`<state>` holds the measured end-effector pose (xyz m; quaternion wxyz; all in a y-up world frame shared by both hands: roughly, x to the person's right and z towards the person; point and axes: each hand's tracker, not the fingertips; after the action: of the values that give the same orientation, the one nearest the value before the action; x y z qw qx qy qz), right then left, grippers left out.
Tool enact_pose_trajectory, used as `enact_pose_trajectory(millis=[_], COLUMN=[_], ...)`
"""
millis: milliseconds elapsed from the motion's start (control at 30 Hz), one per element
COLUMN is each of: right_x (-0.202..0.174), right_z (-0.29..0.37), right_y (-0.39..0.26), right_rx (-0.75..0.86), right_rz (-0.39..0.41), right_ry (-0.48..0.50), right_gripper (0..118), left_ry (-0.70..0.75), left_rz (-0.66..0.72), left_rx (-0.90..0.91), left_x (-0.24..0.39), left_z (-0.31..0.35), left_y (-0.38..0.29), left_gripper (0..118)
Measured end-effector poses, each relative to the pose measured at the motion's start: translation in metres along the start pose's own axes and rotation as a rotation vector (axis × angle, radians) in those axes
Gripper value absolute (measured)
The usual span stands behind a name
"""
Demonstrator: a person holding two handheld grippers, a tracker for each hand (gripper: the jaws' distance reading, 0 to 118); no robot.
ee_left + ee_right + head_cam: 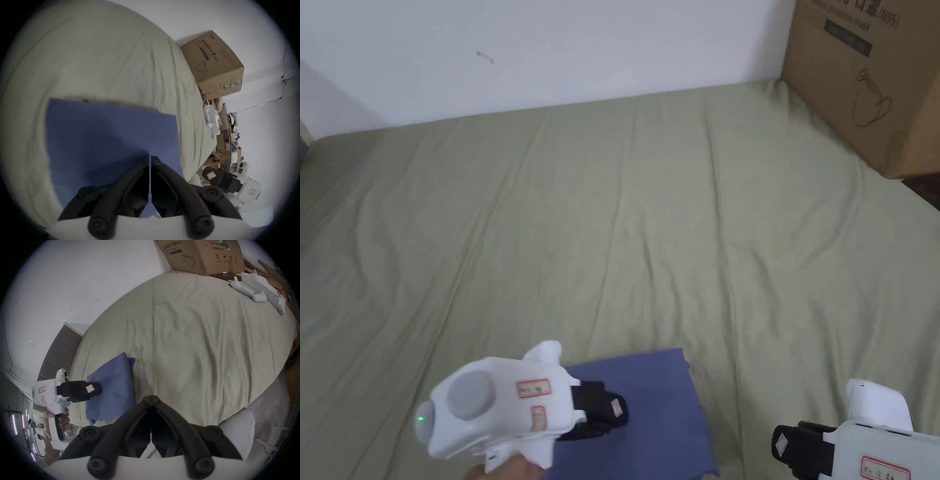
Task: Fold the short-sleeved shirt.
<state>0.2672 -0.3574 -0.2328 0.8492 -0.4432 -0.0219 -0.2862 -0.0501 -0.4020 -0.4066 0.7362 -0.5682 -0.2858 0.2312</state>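
The blue short-sleeved shirt [656,419] lies folded into a flat rectangle on the near edge of the bed; it also shows in the left gripper view as a blue shirt [105,138] and in the right gripper view as a blue shirt [112,386]. My left gripper [619,409] hovers over the shirt's left part, jaws shut with nothing between them [150,158]. My right gripper [784,445] is to the right of the shirt, off its edge, also shut and empty [151,398].
A pale green sheet [612,219] covers the bed up to a white wall. A large cardboard box [875,75] stands at the far right corner. White objects [250,290] lie along the bed's right side, with clutter beyond.
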Motion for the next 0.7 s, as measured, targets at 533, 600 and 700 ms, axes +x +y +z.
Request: enact_pose_trajectory(millis=[533,600,700], right_x=[0.005,0.002,-0.007], right_z=[0.012,0.014,0.018], right_y=[-0.001,-0.001,-0.001], right_rx=[0.020,0.024,0.027], right_rz=[-0.019,-0.022,0.005], right_ry=[-0.030,-0.025,-0.035], right_gripper=[0,0,0], left_ry=[-0.062,-0.106,-0.162], left_rz=[-0.118,-0.101,-0.078], left_rx=[-0.110,-0.128,-0.111], left_x=[0.057,0.058,0.054], left_z=[-0.071,-0.071,-0.058], left_y=[-0.019,-0.021,-0.022], left_gripper=[2,2,2])
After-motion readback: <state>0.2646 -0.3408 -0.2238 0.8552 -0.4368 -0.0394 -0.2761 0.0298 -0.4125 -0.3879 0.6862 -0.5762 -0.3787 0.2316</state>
